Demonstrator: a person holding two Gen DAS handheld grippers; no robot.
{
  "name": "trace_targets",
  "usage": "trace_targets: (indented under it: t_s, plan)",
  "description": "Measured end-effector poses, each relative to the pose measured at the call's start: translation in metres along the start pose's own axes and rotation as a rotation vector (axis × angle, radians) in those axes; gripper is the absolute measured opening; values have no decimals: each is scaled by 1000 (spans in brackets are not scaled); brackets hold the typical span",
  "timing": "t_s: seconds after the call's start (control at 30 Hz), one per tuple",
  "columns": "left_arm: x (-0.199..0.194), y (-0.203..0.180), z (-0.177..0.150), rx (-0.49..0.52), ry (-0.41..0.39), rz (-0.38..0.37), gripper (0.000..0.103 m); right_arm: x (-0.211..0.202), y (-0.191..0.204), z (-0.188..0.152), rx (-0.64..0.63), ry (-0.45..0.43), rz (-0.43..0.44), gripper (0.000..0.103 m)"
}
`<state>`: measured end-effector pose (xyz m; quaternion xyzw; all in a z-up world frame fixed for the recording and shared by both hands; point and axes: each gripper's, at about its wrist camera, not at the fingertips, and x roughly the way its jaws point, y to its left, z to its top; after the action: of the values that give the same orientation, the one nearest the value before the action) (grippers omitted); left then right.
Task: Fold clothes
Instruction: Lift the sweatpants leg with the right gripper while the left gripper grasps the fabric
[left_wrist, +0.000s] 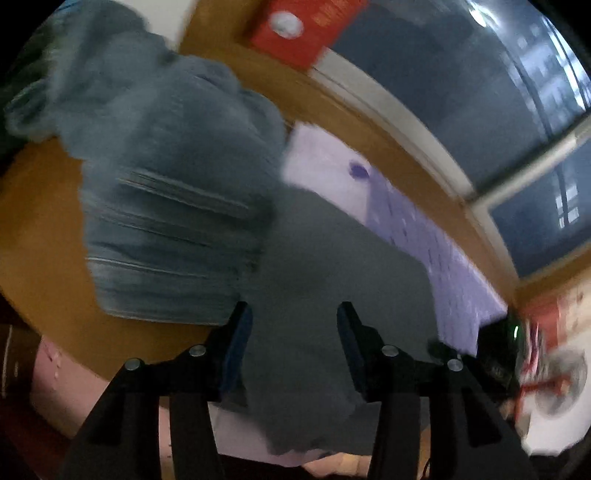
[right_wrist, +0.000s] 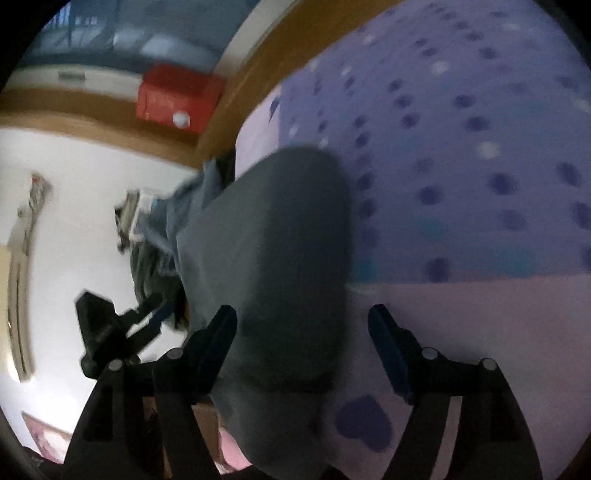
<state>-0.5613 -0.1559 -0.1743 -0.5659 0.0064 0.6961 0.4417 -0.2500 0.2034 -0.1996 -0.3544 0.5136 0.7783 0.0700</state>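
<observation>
Wooden table (left_wrist: 40, 221): lilac dotted cloth (right_wrist: 461, 147) spread on it, grey garment (left_wrist: 314, 266) atop cloth, blue-grey pile (left_wrist: 166, 206), red box (left_wrist: 303, 26)

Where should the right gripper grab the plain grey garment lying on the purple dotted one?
Probably the grey garment's rounded folded edge, on its side bordering the purple dotted garment. That edge is exposed and looks thick. The right gripper hovers open nearby; come in low from that side, one finger sliding beneath. Blur hides the layers.
</observation>
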Motion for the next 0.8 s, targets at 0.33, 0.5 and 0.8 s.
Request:
trace_targets:
  t_s: [0.33,0.5,0.8]
  plan:
    - [34,62,-2,-71,145,-129,66,43,48,0,-27,116,-248,64]
    - [24,61,6,-23,158,-134,57,45,58,-8,62,62,-274,27]
    - [-43,-43,45,246,28,-495,54,-38,96,-19,113,-201,-111,22]
